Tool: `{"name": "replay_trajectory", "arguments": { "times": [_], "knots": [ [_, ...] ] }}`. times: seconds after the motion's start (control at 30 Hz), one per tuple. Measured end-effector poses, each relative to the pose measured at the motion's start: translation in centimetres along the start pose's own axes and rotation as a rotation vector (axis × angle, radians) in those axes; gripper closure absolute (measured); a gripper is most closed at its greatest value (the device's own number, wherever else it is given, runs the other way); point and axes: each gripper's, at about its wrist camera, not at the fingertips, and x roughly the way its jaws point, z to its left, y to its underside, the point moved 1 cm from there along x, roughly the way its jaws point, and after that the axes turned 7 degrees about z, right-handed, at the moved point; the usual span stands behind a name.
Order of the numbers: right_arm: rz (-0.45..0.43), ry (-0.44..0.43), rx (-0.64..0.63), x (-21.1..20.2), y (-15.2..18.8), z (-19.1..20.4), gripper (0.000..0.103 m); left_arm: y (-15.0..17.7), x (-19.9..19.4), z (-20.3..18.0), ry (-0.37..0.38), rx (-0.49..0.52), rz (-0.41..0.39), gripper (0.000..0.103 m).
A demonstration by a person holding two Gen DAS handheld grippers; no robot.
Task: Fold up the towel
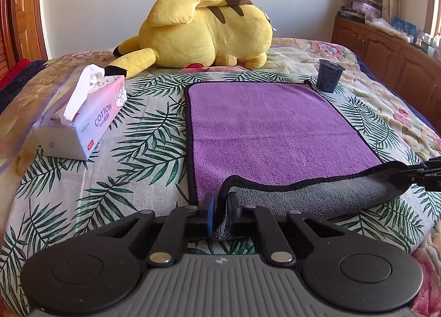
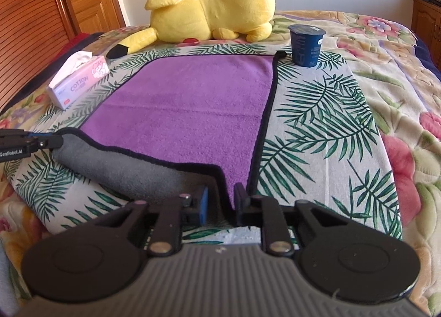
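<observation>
A purple towel (image 1: 275, 124) is lying flat on the bed (image 1: 137, 135), on a leaf-print cover, with its near edge turned up so the grey underside is showing. The left hand-held gripper (image 1: 220, 208) is pinching the near left corner, its jaws drawn in close with the black-bound hem sitting between them. The right hand-held gripper (image 2: 222, 201) is doing the same at the near right corner, jaws narrowed onto the cloth.

The towel is looking soft, limp and light: between the two corners the lifted edge is sagging into a shallow curve, so it is likely to droop and drag unless both corners are travelling together and kept taut. The bound hem at the corners seems the sensible place to hold, being thicker and less likely to slip than the plush middle. The far edge is lying near a dark cup (image 2: 307, 44), just beside the far right corner, which a carried-over fold might knock. A tissue pack (image 1: 82, 118) is resting to the left and a yellow plush toy (image 1: 204, 30) beyond, both clear of the cloth.
</observation>
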Motion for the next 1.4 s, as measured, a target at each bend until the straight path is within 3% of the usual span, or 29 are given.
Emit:
{"name": "replay_trajectory", "arguments": {
  "times": [0.07,0.23,1.4],
  "knots": [
    [0.000,0.000,-0.002,0.0,0.0,0.0,0.093,0.0,-0.1,0.0,0.006,0.001,-0.004,0.103],
    [0.002,-0.009,-0.011,0.0,0.1,0.1,0.098,0.1,-0.1,-0.2,0.005,0.005,-0.009,0.103],
    [-0.120,-0.010,-0.054,-0.6,-2.0,0.1,0.099,-2.3,-0.9,-0.5,0.029,0.025,-0.101,0.103]
  ]
}}
